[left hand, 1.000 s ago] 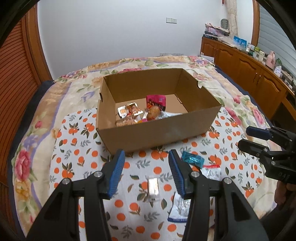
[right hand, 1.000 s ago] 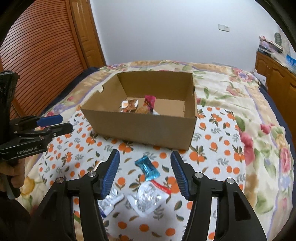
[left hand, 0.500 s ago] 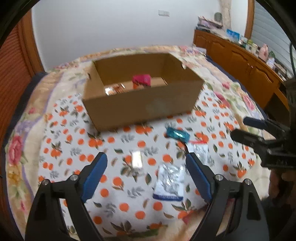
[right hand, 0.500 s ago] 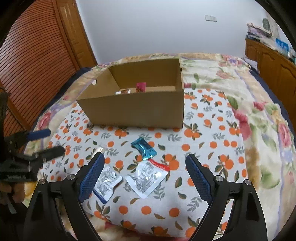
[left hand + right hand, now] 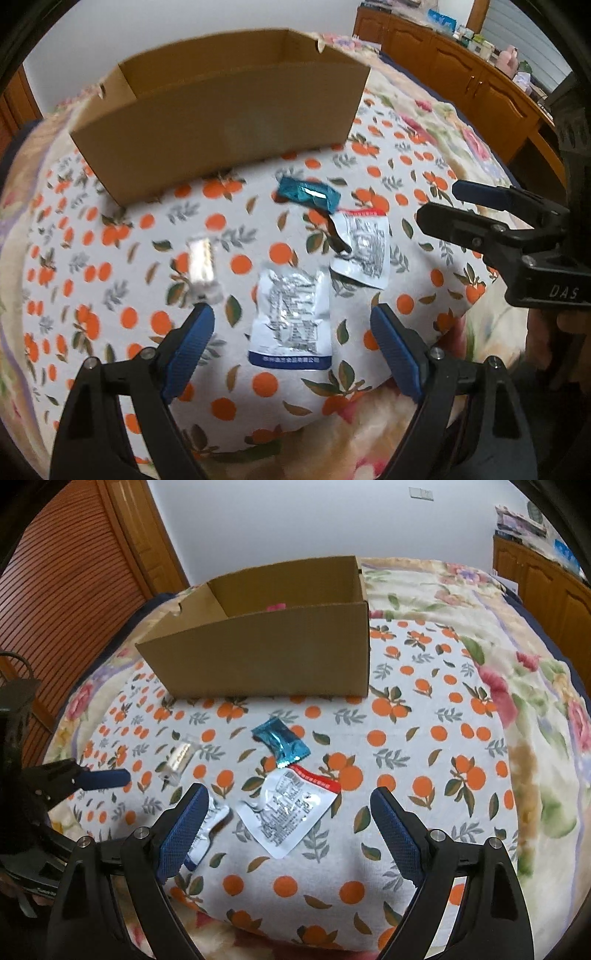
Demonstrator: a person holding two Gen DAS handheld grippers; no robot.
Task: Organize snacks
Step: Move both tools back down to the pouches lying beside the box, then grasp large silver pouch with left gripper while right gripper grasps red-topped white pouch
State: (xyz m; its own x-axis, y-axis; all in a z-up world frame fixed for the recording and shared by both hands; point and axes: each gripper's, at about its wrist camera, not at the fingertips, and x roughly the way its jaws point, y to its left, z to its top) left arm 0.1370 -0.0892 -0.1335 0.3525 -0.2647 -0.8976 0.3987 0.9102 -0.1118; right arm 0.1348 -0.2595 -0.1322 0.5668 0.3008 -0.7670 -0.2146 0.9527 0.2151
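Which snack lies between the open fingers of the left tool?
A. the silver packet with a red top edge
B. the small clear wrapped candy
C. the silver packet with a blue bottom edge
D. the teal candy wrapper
C: in the left wrist view the silver packet with a blue bottom edge lies flat on the blanket, centred between the spread fingers of the left tool.

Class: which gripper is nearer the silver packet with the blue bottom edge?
Left. The left gripper straddles the silver packet; the right gripper straddles the red-edged packet beside it.
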